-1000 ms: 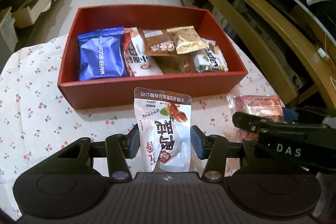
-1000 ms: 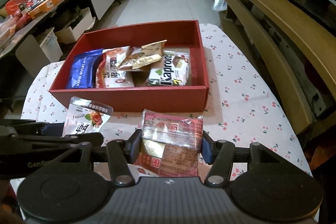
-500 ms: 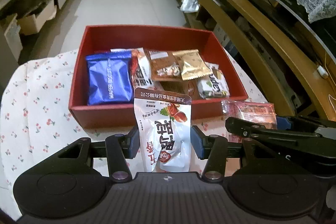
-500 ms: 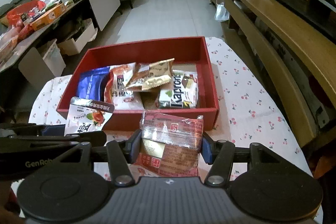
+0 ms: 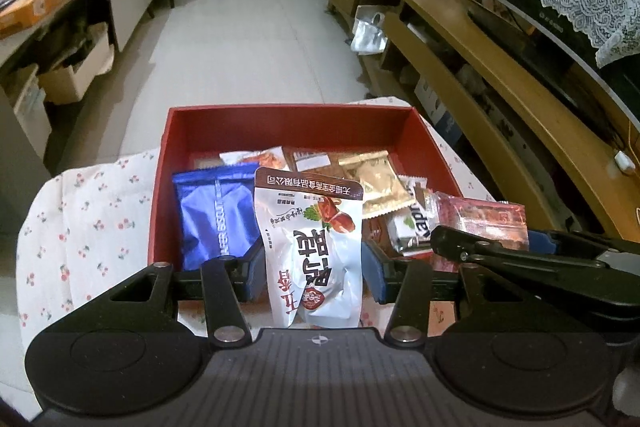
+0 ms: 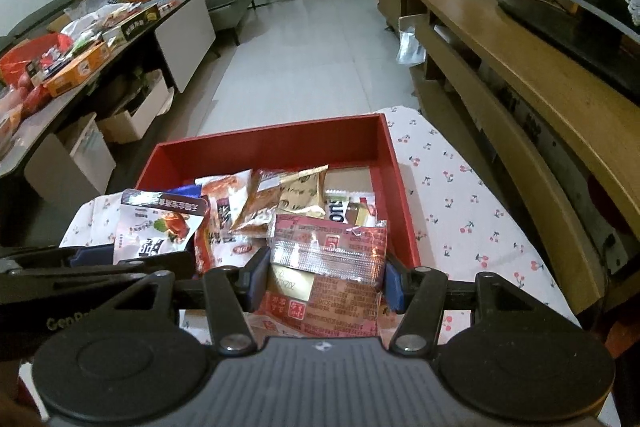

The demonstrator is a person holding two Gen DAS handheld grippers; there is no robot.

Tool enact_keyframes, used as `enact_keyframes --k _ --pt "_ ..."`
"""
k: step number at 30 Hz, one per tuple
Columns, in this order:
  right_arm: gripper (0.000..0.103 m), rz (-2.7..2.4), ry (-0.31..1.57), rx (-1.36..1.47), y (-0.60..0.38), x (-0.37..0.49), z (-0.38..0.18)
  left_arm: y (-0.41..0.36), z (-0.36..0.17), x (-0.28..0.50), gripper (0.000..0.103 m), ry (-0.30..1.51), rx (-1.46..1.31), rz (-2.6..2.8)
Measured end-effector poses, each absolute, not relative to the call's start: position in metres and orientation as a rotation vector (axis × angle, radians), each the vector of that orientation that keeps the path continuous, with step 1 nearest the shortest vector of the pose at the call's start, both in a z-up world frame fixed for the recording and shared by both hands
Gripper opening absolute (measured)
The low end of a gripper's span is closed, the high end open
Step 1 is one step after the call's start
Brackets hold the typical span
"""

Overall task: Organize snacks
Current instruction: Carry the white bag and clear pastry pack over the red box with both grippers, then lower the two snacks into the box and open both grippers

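A red box (image 5: 288,119) sits on the cherry-print tablecloth (image 6: 460,211) and holds several snacks, among them a blue wafer packet (image 5: 216,215), a gold packet (image 5: 376,183) and a Kapron bar (image 6: 340,207). My left gripper (image 5: 314,275) grips a white date-snack pouch (image 5: 316,235), its jaws closing on it, held over the box's near edge. My right gripper (image 6: 325,283) is shut on a red foil-topped packet (image 6: 328,259), also above the near edge, just right of the left one. Each held snack shows in the other view: the pouch (image 6: 156,227), the red packet (image 5: 480,215).
A long wooden shelf unit (image 6: 520,87) runs along the right, close to the table. A cluttered side table (image 6: 80,59) with storage bins under it stands on the left. Pale tiled floor (image 5: 248,27) lies beyond the box.
Both grippers rose and moved toward the box with their snacks. The packets, earlier over the tablecloth in front of the box, now hang over its near wall and contents.
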State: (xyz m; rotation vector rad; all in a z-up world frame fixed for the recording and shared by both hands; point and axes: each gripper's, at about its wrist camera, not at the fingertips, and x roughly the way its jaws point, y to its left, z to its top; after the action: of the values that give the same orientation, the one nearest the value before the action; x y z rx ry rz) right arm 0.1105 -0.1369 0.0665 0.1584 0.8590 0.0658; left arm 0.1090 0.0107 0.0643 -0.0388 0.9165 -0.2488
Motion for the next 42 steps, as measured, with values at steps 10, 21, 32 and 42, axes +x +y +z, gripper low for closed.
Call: enact_keyframes --k 10,21,32,42 --pt "0.072 0.046 0.844 0.160 -0.136 0.133 0.066 0.009 0.066 0.130 0.055 0.901 -0.036 -0.223" --pt "0.072 0.032 0.854 0.152 -0.134 0.154 0.057 0.005 0.059 0.147 0.055 0.901 -0.012 -0.193" --pt "0.072 0.018 0.872 0.140 -0.132 0.169 0.046 0.002 0.050 0.159 0.055 0.917 0.000 -0.169" --pt "0.072 0.011 0.885 0.120 -0.129 0.178 0.037 -0.001 0.043 0.164 0.055 0.934 0.002 -0.149"
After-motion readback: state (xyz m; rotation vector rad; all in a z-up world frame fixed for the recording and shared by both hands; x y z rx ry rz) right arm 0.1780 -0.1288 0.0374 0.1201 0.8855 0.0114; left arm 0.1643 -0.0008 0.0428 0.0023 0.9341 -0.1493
